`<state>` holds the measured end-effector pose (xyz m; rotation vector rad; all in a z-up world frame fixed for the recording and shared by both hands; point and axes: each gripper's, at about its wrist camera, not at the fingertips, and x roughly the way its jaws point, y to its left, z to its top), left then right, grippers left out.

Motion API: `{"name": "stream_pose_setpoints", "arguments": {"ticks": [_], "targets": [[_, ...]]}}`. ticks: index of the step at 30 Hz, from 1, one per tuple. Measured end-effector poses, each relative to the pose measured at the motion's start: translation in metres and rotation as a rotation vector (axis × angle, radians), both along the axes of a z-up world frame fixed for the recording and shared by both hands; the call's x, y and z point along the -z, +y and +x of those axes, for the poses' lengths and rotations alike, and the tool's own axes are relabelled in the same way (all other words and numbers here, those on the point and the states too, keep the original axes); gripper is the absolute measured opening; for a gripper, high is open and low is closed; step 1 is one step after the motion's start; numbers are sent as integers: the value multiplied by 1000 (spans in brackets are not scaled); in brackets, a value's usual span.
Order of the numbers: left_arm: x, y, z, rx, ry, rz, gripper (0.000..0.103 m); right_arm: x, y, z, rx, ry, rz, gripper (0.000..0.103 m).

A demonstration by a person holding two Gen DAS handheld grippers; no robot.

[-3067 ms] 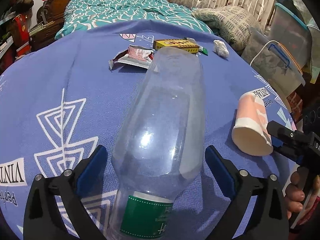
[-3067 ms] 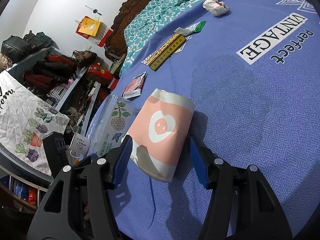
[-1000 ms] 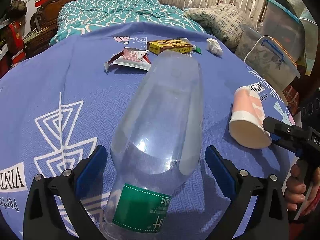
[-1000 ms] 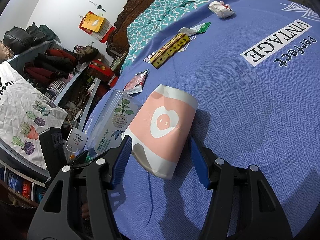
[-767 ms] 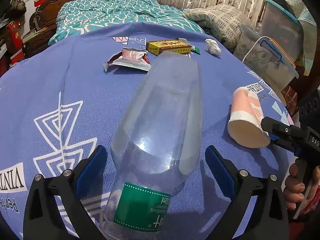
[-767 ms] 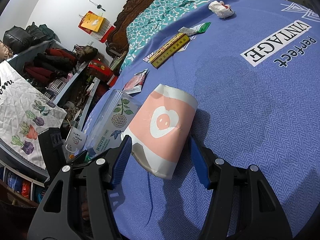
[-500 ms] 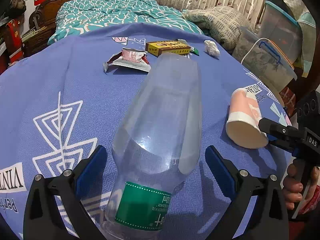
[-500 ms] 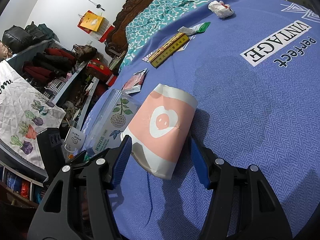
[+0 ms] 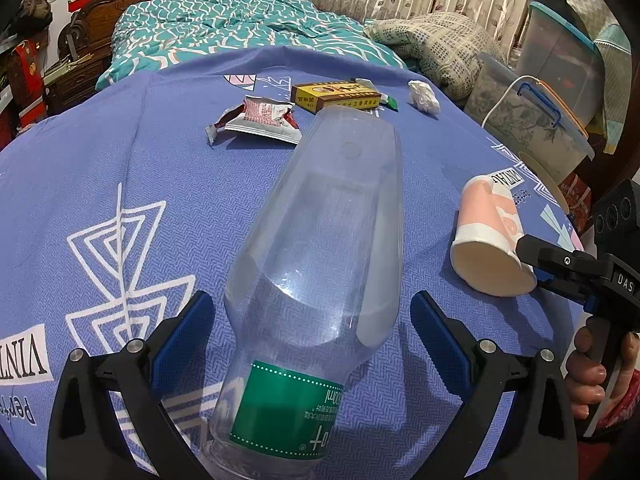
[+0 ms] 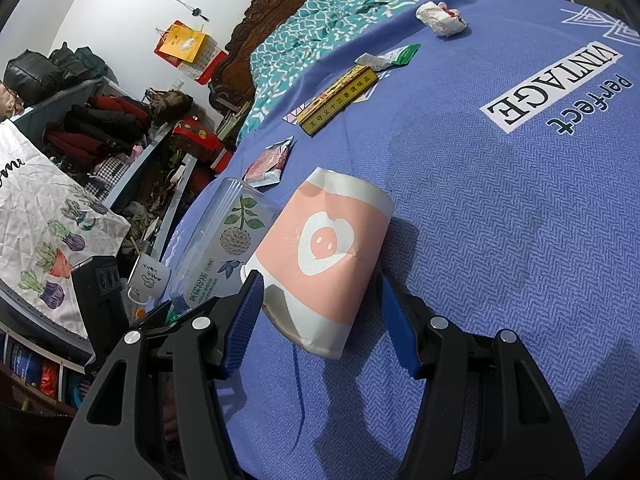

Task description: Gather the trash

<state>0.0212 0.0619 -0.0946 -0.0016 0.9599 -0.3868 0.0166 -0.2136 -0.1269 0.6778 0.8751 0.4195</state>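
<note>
Spread across a blue printed bedcover (image 9: pixel 100 168), rubbish awaiting collection: far back, a torn snack wrapper (image 9: pixel 260 118), a yellow box (image 9: pixel 338 96), a crumpled tissue (image 9: pixel 423 96). Straddled by the left gripper (image 9: pixel 310 336), pads well clear on both sides, gripping nothing: an empty clear bottle (image 9: pixel 320 264) on its side, lined up for a grasp. Further right, a tipped pink paper cup (image 10: pixel 324 258) bracketed by the half-open right gripper (image 10: pixel 322 320), left pad at the rim, right pad apart, nothing clamped yet

Both wrist views look closely down over the blue cloth (image 9: pixel 120 168), sharing the pink cup (image 10: pixel 320 256).
</note>
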Motion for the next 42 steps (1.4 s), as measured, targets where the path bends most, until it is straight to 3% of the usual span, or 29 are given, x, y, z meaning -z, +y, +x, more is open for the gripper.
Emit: {"name": "stream_pose_setpoints", "arguments": {"ticks": [42], "targets": [[0, -2, 0, 2, -5, 15, 95, 0, 3, 1, 2, -1, -3, 60]]}}
